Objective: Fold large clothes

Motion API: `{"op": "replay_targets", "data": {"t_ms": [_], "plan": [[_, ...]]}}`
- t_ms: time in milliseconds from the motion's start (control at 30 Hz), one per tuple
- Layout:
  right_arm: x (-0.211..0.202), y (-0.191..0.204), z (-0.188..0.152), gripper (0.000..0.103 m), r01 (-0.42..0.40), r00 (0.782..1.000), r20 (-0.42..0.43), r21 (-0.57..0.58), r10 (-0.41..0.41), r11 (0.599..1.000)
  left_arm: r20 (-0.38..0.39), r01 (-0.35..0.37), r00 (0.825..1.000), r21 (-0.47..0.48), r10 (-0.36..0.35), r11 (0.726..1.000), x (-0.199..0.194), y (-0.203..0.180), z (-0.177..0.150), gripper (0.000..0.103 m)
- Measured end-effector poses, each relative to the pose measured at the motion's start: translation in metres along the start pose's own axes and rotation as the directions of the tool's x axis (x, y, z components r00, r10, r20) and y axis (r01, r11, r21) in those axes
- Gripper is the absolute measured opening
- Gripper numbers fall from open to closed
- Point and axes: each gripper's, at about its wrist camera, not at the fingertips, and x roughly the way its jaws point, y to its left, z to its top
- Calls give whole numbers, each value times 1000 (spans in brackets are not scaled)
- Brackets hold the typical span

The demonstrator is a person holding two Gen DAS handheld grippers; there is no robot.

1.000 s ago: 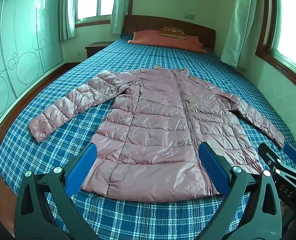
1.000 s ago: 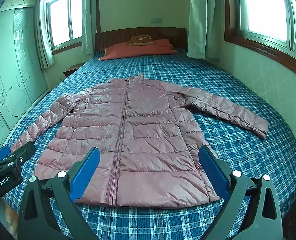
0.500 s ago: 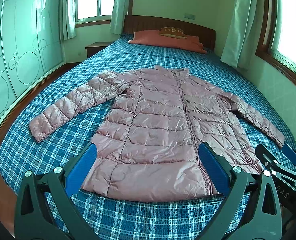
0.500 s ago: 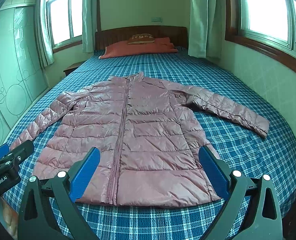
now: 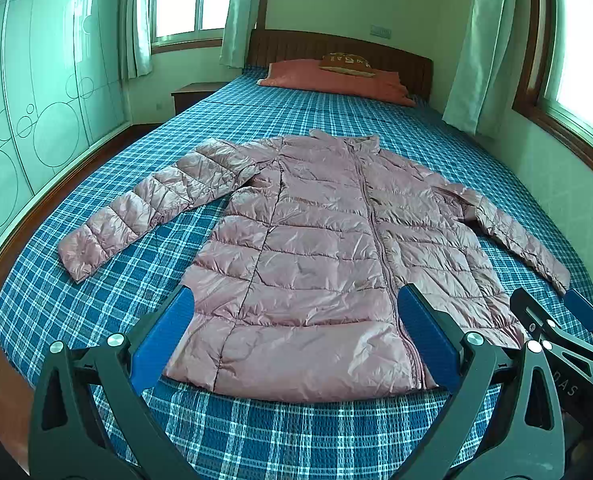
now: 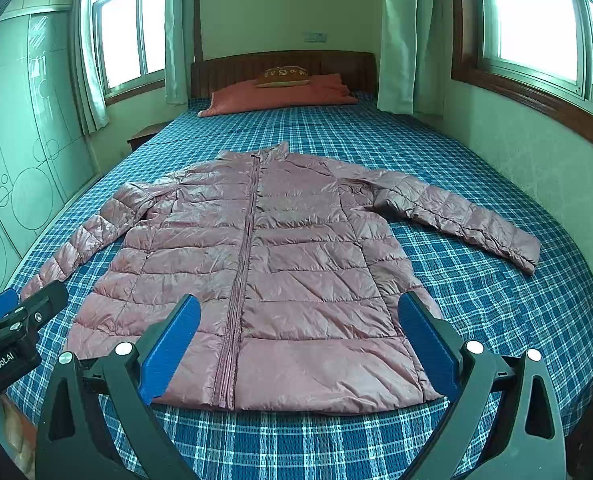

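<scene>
Pink padded jacket [image 5: 320, 264] lies flat on bed [image 5: 256, 436], zipped, sleeves spread. Left claw [image 5: 296, 340] and right claw [image 6: 300, 344] wide open, empty, above hem. Probably light, soft, slippery; take cuffs or hem corners.

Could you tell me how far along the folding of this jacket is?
Done: the pink puffer jacket lies flat, zipped, front up on the plaid bedspread, both sleeves spread out. In hand: nothing; the left gripper and right gripper hover open near the hem. Left: every fold, sleeves and body.
</scene>
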Motion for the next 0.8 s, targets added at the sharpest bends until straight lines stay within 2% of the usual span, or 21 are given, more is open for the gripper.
{"op": "replay_targets", "data": {"t_ms": [800], "plan": [[0, 0, -2, 98, 1, 1000, -2, 0, -1, 1000, 1, 0, 1000, -1, 0, 1000, 0, -1, -1, 101]]}}
